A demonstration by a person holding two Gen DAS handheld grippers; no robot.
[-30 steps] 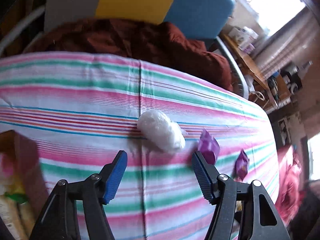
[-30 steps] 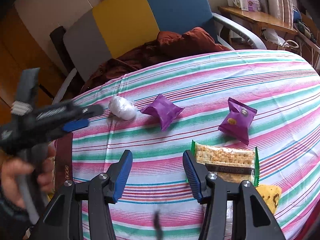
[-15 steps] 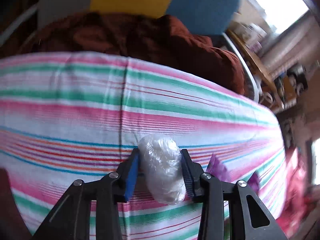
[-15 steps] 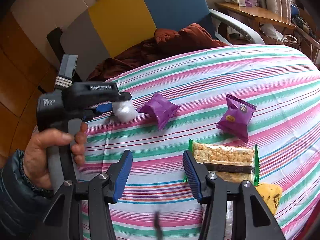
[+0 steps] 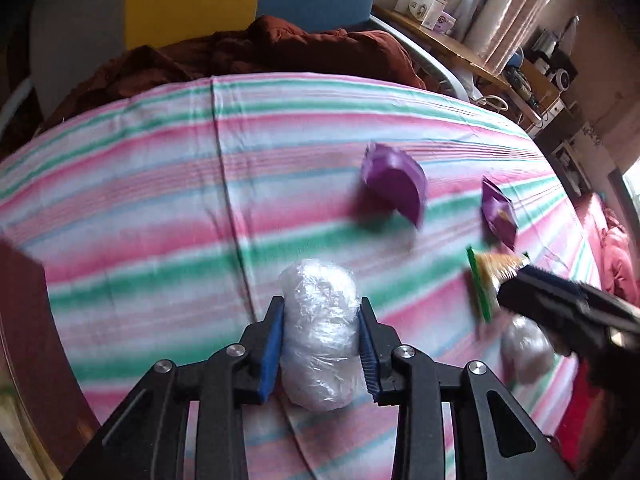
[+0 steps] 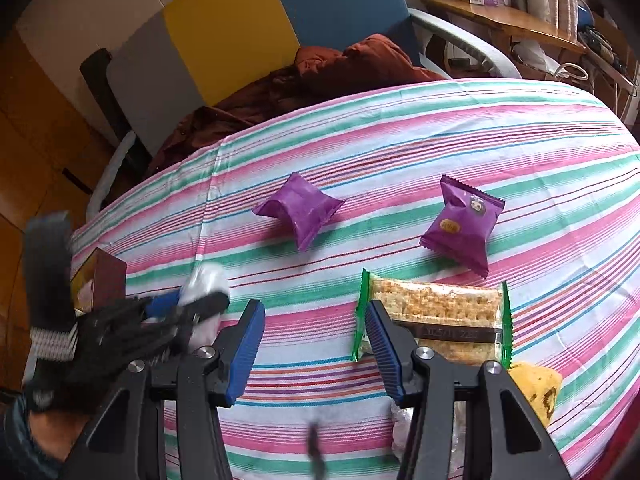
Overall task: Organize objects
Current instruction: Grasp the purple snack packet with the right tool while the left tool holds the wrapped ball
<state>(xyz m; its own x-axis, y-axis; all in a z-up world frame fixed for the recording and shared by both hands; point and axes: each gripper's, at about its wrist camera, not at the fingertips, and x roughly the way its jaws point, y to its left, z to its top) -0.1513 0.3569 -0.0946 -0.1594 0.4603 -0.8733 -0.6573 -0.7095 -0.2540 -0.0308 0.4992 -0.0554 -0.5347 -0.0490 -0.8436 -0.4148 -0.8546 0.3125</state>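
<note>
Risk: plastic-wrapped bundle (image 5: pixel 320 332) squirming free of closing left gripper (image 5: pixel 322 336) | cause: slippery film | right gripper (image 6: pixel 316 344) spread, empty, beside cracker packet (image 6: pixel 440 308)

Left gripper (image 5: pixel 322 330): tilted steeply down, jaws closing, blue pads (image 5: pixel 272 344) pressed on both sides of a plastic-wrapped bundle (image 5: pixel 320 336). In the right wrist view it sits at 9 o'clock, blurred; a dark sleeve (image 6: pixel 16 440) shows below it, probably the wrist. Right gripper (image 6: pixel 316 344): tilted down, jaws parted, nothing between them.
</note>
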